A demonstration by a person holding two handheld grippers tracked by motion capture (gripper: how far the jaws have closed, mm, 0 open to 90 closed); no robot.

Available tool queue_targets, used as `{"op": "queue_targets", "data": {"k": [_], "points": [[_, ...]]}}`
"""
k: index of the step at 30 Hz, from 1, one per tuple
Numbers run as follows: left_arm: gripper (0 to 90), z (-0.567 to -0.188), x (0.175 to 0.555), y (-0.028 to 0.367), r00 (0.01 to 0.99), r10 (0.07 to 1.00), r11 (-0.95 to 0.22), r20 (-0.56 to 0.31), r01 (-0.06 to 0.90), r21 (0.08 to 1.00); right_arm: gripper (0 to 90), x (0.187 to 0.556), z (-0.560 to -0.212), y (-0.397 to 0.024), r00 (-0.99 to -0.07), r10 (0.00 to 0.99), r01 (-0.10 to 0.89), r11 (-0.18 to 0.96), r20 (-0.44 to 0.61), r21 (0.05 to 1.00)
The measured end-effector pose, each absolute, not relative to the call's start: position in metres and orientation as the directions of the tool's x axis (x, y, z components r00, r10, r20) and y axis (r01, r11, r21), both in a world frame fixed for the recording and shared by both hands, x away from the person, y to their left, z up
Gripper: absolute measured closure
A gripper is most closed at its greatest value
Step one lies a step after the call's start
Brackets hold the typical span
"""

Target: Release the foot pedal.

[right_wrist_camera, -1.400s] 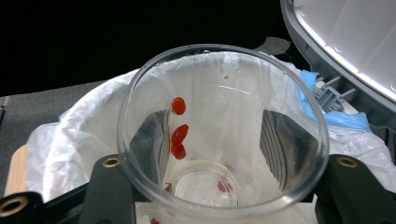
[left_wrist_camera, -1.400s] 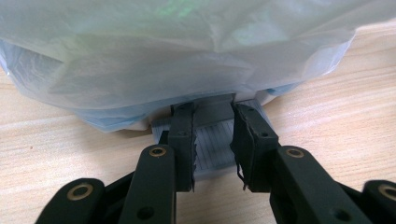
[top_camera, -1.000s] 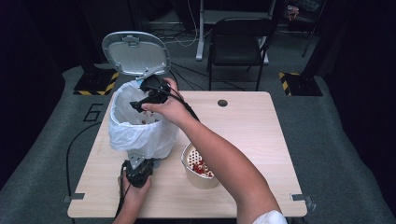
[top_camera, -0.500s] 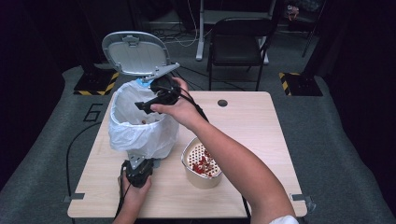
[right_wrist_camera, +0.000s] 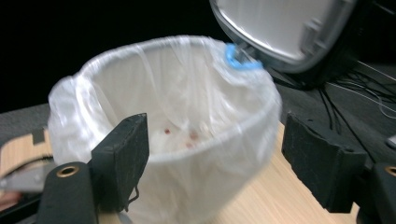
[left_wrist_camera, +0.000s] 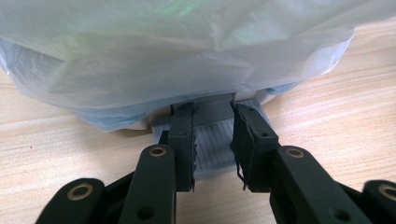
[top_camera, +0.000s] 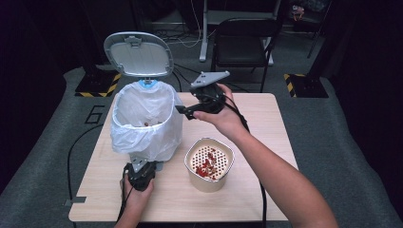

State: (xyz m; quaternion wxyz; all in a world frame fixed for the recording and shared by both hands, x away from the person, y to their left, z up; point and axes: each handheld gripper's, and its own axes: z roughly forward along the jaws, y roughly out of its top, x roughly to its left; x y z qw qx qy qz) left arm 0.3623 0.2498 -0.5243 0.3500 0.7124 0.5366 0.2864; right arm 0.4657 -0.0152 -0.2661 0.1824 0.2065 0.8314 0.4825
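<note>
From the high view we see a lidded bin lined with a white bag near the table's left edge, a few red bits at its bottom, and beside it a perforated bowl holding red scraps. In the left gripper view our left gripper pinches the bin's grey pedal at its base. In the right gripper view our right gripper hovers before the bin, jaws spread and empty though they have just been closing.

Large digit "6" on the grey floor mat, left of table
</note>
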Motion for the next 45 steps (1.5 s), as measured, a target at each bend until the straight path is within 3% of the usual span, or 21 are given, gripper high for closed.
{"op": "queue_targets", "data": {"k": [3, 6, 7, 17, 22, 27, 42, 45], "points": [[69.5, -0.527, 0.363, 0.243, 0.235, 0.97, -0.079, -0.063, 0.55, 0.832, 22.5, 0.46, -0.272, -0.035, -0.834, 0.541, 0.175, 0.453, -0.113, 0.874], [69.3, -0.528, 0.363, 0.243, 0.243, 0.966, -0.056, -0.093, 0.544, 0.837, 22.5, 0.457, -0.275, -0.049, -0.823, 0.558, 0.185, 0.44, -0.105, 0.879], [69.2, -0.526, 0.363, 0.247, 0.252, 0.967, -0.106, -0.041, 0.543, 0.833, 22.5, 0.456, -0.276, -0.055, -0.816, 0.568, 0.189, 0.43, -0.103, 0.883], [64.1, -0.525, 0.362, 0.249, 0.272, 0.959, -0.093, -0.074, 0.551, 0.829, 22.6, 0.455, -0.287, -0.09, -0.771, 0.627, 0.219, 0.422, -0.109, 0.879], [53.8, -0.521, 0.363, 0.252, 0.28, 0.957, -0.108, -0.075, 0.585, 0.804, 22.8, 0.454, -0.288, -0.097, -0.766, 0.635, 0.226, 0.415, -0.103, 0.881], [50.3, -0.51, 0.357, 0.257, 0.295, 0.952, -0.116, -0.084, 0.6, 0.791, 23.6, 0.45, -0.291, -0.112, -0.749, 0.652, 0.229, 0.419, -0.116, 0.879], [48.7, -0.487, 0.341, 0.286, 0.356, 0.918, -0.102, -0.175, 0.639, 0.762, 25.4, 0.435, -0.313, -0.145, -0.701, 0.708, 0.27, 0.38, -0.09, 0.885], [47.8, -0.486, 0.337, 0.296, 0.356, 0.923, -0.122, -0.145, 0.628, 0.769, 26.0, 0.431, -0.326, -0.156, -0.676, 0.732, 0.285, 0.373, -0.091, 0.883]]}}
